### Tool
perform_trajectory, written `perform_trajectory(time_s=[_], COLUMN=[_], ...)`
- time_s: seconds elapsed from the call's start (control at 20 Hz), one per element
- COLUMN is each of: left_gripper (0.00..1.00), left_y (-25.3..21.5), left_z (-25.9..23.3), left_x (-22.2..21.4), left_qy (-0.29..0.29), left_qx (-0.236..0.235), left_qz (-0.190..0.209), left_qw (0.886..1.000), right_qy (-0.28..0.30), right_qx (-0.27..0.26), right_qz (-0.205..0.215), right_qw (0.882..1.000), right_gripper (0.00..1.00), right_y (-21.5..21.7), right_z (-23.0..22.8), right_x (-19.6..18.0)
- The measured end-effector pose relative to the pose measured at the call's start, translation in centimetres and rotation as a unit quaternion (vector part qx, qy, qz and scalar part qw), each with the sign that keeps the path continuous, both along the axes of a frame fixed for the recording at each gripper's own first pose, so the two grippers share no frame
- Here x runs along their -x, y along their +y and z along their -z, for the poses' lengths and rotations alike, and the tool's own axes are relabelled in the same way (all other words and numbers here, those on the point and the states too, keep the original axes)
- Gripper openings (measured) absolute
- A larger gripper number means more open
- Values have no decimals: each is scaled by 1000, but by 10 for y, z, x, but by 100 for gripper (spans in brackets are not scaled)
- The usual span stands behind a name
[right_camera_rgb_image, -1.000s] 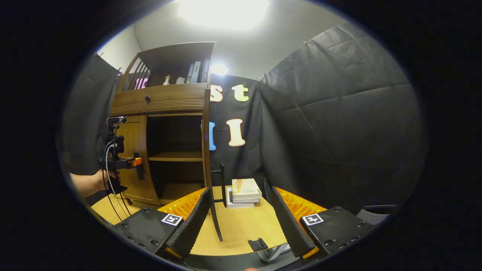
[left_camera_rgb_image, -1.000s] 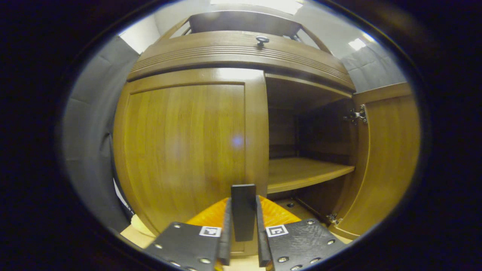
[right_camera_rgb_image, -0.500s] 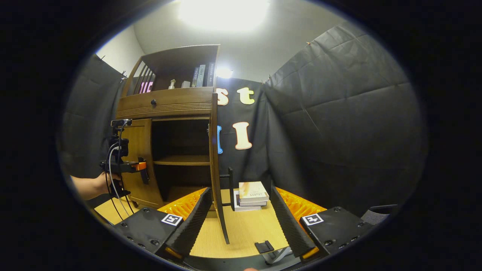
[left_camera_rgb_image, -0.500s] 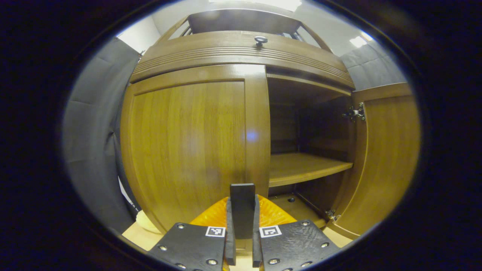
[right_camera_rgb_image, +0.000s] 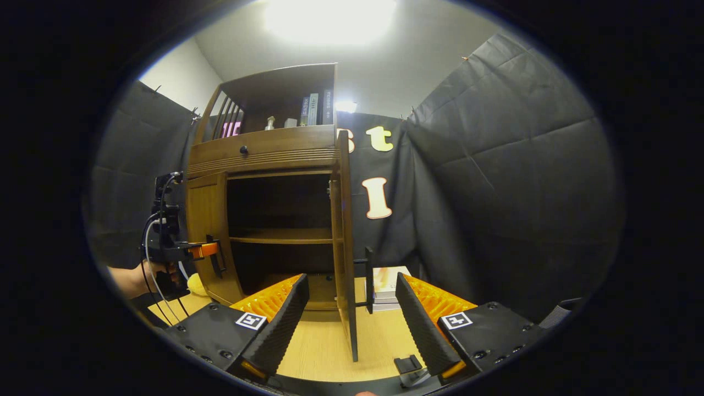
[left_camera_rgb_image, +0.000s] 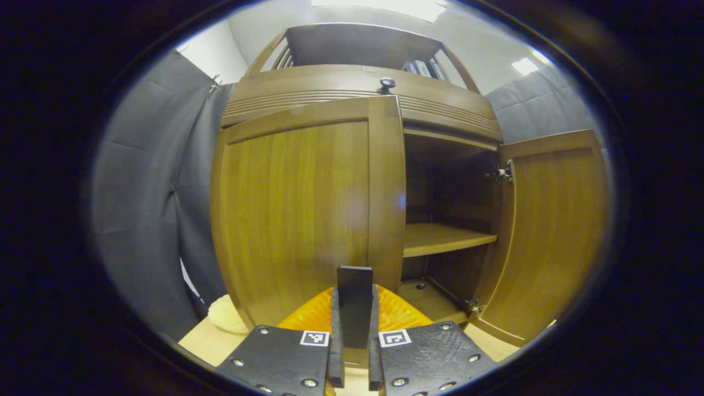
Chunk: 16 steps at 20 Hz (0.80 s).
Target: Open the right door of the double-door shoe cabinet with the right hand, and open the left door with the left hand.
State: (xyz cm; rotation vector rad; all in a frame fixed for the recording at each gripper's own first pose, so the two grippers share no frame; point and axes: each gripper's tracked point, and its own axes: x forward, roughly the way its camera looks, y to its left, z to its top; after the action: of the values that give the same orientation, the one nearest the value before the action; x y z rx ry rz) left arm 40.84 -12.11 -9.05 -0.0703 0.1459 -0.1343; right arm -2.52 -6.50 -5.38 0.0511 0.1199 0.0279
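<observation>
In the left gripper view the wooden shoe cabinet's left door [left_camera_rgb_image: 300, 209] stands slightly ajar. Its black handle [left_camera_rgb_image: 355, 278] is pinched between my left gripper's [left_camera_rgb_image: 354, 308] fingers, which are shut on it. The right door [left_camera_rgb_image: 550, 236] is swung wide open, baring the inner shelf [left_camera_rgb_image: 440, 239]. In the right gripper view the right door [right_camera_rgb_image: 345, 247] is edge-on, its black handle [right_camera_rgb_image: 368, 280] facing right. My right gripper [right_camera_rgb_image: 352, 280] is open and apart from that door, holding nothing. Farther left, a hand [right_camera_rgb_image: 129, 278] holds the left gripper [right_camera_rgb_image: 187, 250] at the left door [right_camera_rgb_image: 206, 231].
A stack of books [right_camera_rgb_image: 388, 283] lies on the wooden table [right_camera_rgb_image: 319, 352] right of the cabinet. Books [right_camera_rgb_image: 313, 110] stand on the cabinet's top shelf above a drawer knob [left_camera_rgb_image: 387, 83]. A pale yellow object [left_camera_rgb_image: 225, 319] lies by the cabinet's left foot. Black cloth walls surround the booth.
The left door has swung outward a little with my left gripper shut on its handle. The right gripper has shifted, and the open right door now lies between its fingers in its view.
</observation>
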Motion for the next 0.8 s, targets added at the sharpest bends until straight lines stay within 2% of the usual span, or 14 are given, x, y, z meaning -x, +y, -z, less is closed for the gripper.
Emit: perform_trajectory(time_s=[0.3, 0.4, 0.65, 0.7, 0.8], left_gripper=[17, 10, 10, 10, 12], left_y=[23, 28, 41, 43, 52], left_z=[-5, -5, -5, -5, -8], left_x=[40, 46, 58, 61, 68], left_qy=[1, 1, 0, -1, -3], left_qx=[10, 11, 1, -8, -14], left_qz=[-5, -4, -20, -26, -34], left_qw=[1000, 1000, 1000, 1000, 999], right_qy=[-1, 0, 3, 4, 3], right_qx=[-11, -14, -9, -8, -8], right_qz=[-34, -46, -69, -71, -74], right_qw=[999, 999, 998, 997, 997], right_gripper=[99, 99, 99, 96, 99], right_y=[25, 32, 51, 52, 53], right_z=[1, -4, -2, -2, 0], right_x=[-12, -19, -24, -24, -23])
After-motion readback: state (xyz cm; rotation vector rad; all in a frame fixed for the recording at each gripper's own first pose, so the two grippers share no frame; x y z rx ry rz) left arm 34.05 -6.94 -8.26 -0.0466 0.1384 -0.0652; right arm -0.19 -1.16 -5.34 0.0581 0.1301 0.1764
